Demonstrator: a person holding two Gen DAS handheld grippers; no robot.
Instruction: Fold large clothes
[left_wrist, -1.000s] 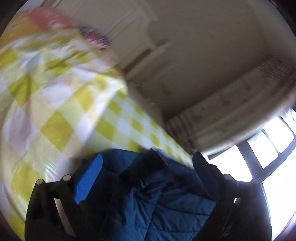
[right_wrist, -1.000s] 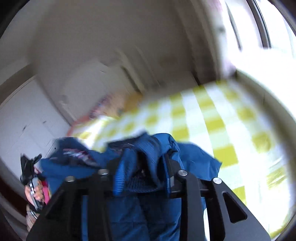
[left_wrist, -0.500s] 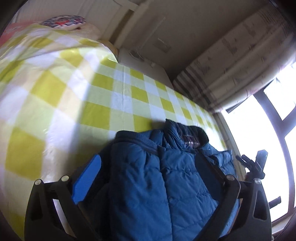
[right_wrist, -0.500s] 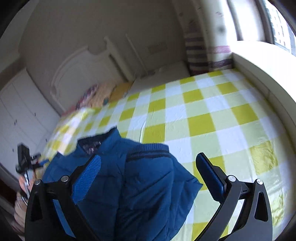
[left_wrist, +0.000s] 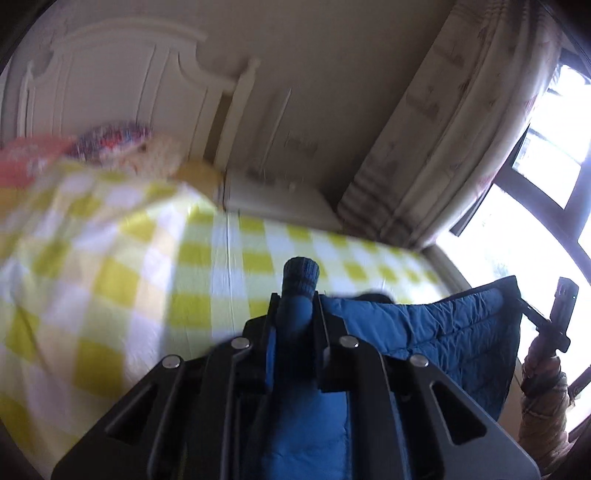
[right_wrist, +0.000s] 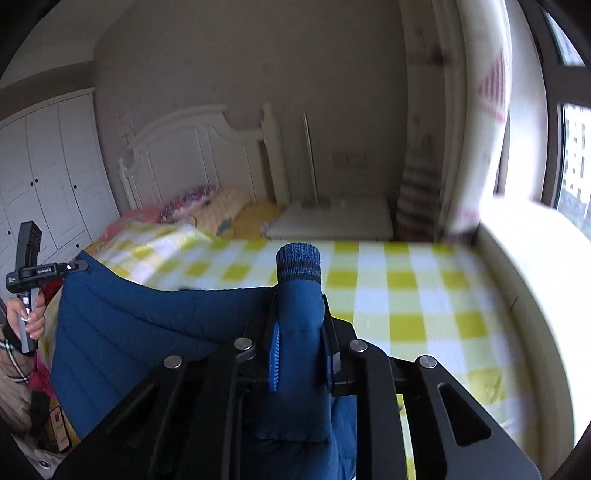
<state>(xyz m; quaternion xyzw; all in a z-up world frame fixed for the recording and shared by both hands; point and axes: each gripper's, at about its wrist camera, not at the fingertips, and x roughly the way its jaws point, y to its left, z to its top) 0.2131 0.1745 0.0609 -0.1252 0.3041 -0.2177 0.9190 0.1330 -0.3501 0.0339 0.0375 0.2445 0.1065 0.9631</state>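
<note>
Gripping one sleeve cuff in each gripper: left gripper (left_wrist: 295, 314) pinching left cuff (left_wrist: 301, 275), right gripper (right_wrist: 299, 325) pinching right cuff (right_wrist: 298, 264), both sets of jaws pressed tight on the padded sleeve just behind the ribbed knit. Blue jacket (right_wrist: 147, 325) hanging stretched between the two, its quilted body sagging toward the near edge of the bed (right_wrist: 406, 295), clear of the yellow checked cover at the top edge. Judging the step as spreading the jacket out flat before folding. Doing it well: keeping both cuffs level and pulled apart so the back panel goes taut, carrying it further over the bed, lowering the hem first, avoiding a twist in either sleeve. Slipping risk low, since the puffy fabric is bunching thickly between the pads. Both grippers pointing somewhat downward toward the far headboard (right_wrist: 192, 147). Right hand (left_wrist: 543, 369) showing at the right edge in the left view, left hand (right_wrist: 31, 314) at the left edge in the right view, each wrapped round its handle, held well apart.
</note>
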